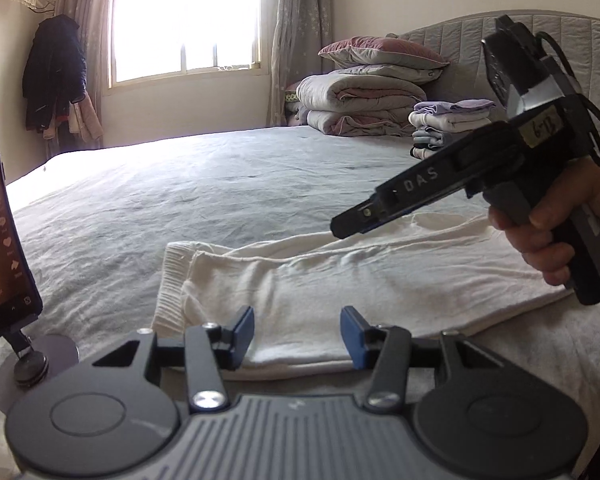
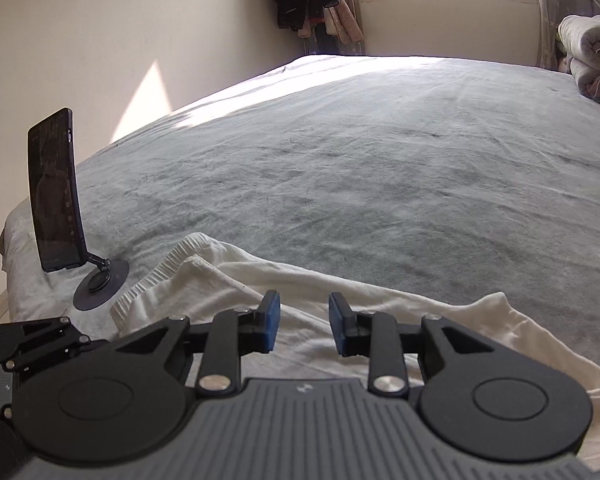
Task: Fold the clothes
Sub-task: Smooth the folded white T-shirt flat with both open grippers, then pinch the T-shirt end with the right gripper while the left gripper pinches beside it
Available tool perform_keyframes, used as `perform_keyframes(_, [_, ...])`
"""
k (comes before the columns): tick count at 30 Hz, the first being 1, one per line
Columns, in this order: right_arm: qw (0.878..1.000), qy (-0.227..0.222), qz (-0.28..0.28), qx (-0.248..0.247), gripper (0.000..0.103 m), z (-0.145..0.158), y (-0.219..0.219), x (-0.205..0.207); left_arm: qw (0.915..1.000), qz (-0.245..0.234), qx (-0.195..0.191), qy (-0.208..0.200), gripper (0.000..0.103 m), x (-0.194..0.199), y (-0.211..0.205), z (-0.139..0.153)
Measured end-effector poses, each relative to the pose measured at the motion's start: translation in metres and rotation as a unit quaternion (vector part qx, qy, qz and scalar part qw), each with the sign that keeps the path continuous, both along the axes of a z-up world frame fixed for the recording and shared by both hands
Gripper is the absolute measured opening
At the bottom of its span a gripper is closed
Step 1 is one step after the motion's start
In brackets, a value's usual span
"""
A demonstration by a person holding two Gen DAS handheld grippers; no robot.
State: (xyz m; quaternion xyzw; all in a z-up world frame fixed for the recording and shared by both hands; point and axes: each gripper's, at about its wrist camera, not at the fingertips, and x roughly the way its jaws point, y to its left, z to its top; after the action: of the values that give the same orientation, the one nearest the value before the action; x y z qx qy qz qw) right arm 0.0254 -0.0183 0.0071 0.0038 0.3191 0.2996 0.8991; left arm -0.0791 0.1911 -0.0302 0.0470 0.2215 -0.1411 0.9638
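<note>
The left tool (image 1: 297, 334) hovers with its blue pads parted and nothing between them, just above the cream knitted garment with ribbed cuff (image 1: 340, 276), which lies flat on the grey bed (image 1: 180, 200). The right tool (image 2: 304, 326), held in a hand (image 1: 568, 224), stands narrowly parted and empty over the same cloth. A dark phone on a round stand (image 2: 56, 196) rests beside it; folded laundry (image 1: 448, 124) sits far off.

A white garment (image 1: 340, 276) lies flat along the near edge of the bed (image 1: 180, 200), stretched out lengthwise and lightly wrinkled. Its ribbed cuff (image 1: 168, 288) is at the left end, with a second layer's hem lying just inside it. The right end looks rumpled.
</note>
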Motion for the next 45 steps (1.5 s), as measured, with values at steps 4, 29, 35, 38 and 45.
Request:
perform_keyframes(4, [0.999, -0.021, 0.000, -0.027, 0.032, -0.003, -0.040, -0.034, 0.9980, 0.048, 0.038, 0.016, 0.047, 0.010, 0.006, -0.006])
perform_keyframes(29, [0.984, 0.047, -0.123, 0.122, 0.039, -0.016, -0.199, -0.083, 0.9973, 0.014, 0.072, 0.006, 0.056, -0.005, -0.041, 0.017])
perform_keyframes(35, [0.954, 0.138, -0.148, 0.220, 0.040, -0.035, -0.209, -0.036, 0.9949, -0.085, 0.052, 0.014, 0.055, -0.004, -0.099, 0.027])
perform_keyframes(38, [0.944, 0.166, -0.157, 0.240, 0.041, -0.045, -0.212, -0.027, 0.9912, -0.125, 0.034, 0.027, 0.055, 0.002, -0.126, 0.022])
perform_keyframes(45, [0.931, 0.176, -0.167, 0.274, 0.012, -0.061, -0.210, -0.012, 0.9784, -0.197, -0.003, 0.062, 0.042, 0.010, -0.176, -0.001])
